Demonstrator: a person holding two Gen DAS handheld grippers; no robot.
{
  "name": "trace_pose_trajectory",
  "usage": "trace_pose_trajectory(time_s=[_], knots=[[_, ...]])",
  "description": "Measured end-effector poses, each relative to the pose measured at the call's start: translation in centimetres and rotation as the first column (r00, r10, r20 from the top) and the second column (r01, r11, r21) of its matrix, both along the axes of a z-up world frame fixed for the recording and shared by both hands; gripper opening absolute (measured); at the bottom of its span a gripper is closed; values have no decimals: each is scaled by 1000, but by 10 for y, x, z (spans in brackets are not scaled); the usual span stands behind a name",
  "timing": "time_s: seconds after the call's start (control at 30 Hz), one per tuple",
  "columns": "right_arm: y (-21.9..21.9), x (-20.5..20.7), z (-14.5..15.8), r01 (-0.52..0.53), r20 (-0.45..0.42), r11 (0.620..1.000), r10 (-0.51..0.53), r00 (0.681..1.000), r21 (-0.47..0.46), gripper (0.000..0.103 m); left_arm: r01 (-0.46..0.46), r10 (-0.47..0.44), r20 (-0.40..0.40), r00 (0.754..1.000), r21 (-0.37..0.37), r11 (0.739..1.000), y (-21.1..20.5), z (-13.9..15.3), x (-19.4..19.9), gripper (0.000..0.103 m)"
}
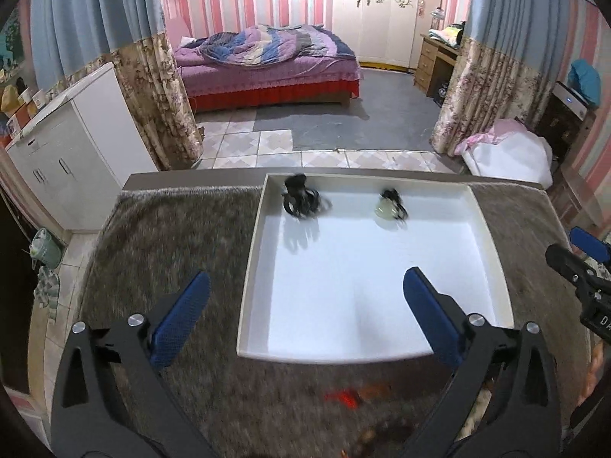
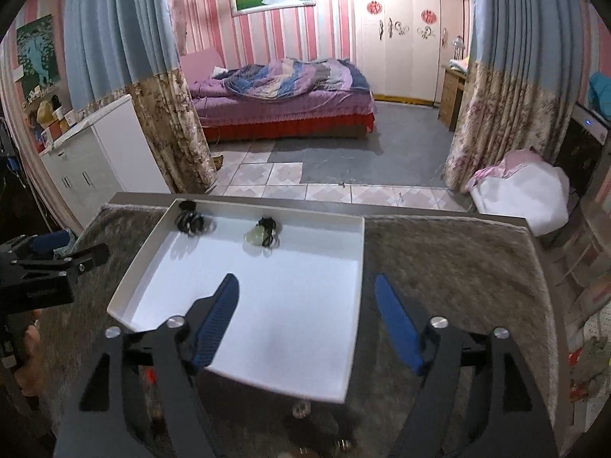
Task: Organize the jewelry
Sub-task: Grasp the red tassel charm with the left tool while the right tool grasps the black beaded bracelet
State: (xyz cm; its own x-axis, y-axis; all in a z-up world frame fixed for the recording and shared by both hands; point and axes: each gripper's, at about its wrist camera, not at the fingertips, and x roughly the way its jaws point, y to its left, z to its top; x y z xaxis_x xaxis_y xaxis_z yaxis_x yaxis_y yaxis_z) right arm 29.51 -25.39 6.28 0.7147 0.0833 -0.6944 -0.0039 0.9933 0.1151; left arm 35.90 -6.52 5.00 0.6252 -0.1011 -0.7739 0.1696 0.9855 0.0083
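Observation:
A white tray [image 1: 492,244] lies on a shaggy grey-brown rug [image 1: 172,236]. At its far end sit a black beaded bracelet [image 1: 301,198] and a pale green pendant on a black cord [image 1: 389,206]. Both show in the right wrist view too: the bracelet [image 2: 189,221] and the pendant [image 2: 261,234] in the tray [image 2: 355,267]. My left gripper [image 1: 305,286] is open and empty over the tray's near left edge. My right gripper [image 2: 307,292] is open and empty over the tray's near right part. Blurred red and brown pieces [image 1: 345,397] lie on the rug before the tray. A small ring-like piece [image 2: 301,409] lies below the tray's near edge.
The table's far edge [image 1: 191,181] drops to a tiled floor. A white cabinet [image 1: 76,145] stands to the left, floral curtains [image 1: 156,95] on both sides, a bed [image 1: 267,65] beyond. The right gripper's body [image 1: 580,274] shows at the right edge.

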Motion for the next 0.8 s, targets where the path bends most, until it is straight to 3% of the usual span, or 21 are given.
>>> trace_pose_trajectory(time_s=[0.3,0.5,0.8], knots=[[-8,-66,-5,52,52,998,-51,997,-32,83,-28,30,28,999,-64,998,17,-8,-67,100],[-12,-88,-25,80,31,996,-79,996,-42,84,-36,38,39,999,-50,998,19,-20,-86,100],[-23,-98,-56,108,-38,994,-108,993,-9,84,-22,22,-6,1000,-56,998,14,-52,-95,100]])
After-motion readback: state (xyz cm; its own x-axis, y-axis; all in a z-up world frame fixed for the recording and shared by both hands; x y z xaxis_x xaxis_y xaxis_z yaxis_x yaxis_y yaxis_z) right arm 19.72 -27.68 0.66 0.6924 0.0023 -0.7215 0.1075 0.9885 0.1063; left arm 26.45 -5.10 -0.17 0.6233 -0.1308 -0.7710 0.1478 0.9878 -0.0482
